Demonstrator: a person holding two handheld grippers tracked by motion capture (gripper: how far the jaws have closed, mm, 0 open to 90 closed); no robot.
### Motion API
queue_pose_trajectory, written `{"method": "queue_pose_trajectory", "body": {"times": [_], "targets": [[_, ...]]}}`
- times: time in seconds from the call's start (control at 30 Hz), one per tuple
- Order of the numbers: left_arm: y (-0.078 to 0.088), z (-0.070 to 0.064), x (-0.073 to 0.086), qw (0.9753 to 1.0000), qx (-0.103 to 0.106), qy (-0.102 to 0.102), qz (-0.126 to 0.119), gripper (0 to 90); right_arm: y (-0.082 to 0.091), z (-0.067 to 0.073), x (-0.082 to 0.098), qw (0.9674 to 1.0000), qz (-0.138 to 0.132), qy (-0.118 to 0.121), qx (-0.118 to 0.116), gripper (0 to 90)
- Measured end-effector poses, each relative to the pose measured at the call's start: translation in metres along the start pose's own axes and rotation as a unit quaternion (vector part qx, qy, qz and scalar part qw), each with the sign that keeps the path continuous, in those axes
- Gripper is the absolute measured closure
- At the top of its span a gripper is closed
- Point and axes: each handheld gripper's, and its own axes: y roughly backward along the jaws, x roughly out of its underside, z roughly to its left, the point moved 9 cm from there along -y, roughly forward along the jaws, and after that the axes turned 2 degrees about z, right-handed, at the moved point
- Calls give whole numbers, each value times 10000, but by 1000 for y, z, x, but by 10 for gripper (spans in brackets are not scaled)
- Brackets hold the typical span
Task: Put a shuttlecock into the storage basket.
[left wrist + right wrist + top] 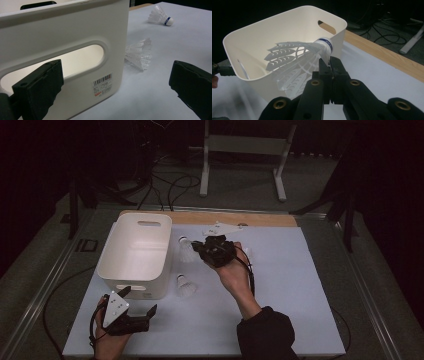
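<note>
My right gripper (198, 248) is shut on a white shuttlecock (186, 251), just right of the white bin (136, 251). In the right gripper view the jaws (329, 63) pinch the shuttlecock (294, 62) by its skirt just below the blue-banded cork, with the bin (262, 37) right behind it. A second shuttlecock (185, 287) lies on the table by the bin's near right corner. My left gripper (140, 300) rests open near the front left edge and holds nothing. Its view faces the bin's handle slot (82, 60), the lying shuttlecock (140, 53) and another shuttlecock (160, 16) farther off.
A white mat (280, 285) covers the table, with a wooden strip (260, 219) along the far edge. Cables and a white stand (245, 150) lie on the floor beyond. A barcode label (102, 85) is stuck on the bin's near wall.
</note>
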Motion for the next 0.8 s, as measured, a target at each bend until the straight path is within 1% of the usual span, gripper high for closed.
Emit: {"method": "queue_pose_trajectory", "body": {"times": [0.23, 0.27, 0.3, 0.43, 0.8], "targets": [[0, 0, 0, 10000, 7, -5, 11, 0, -3, 6, -6, 10000, -35, 11, -46, 889], [0, 0, 0, 10000, 10, -4, 17, 0, -4, 6, -7, 10000, -48, 63, -34, 889], [0, 0, 0, 10000, 6, -4, 14, 0, -5, 7, -8, 10000, -44, 47, -44, 889], [0, 0, 0, 10000, 8, -8, 15, 0, -8, 10, -10, 9999, -6, 125, -18, 889], [0, 0, 0, 10000, 10, -7, 14, 0, -17, 18, -14, 9998, 16, 201, -24, 889]]}}
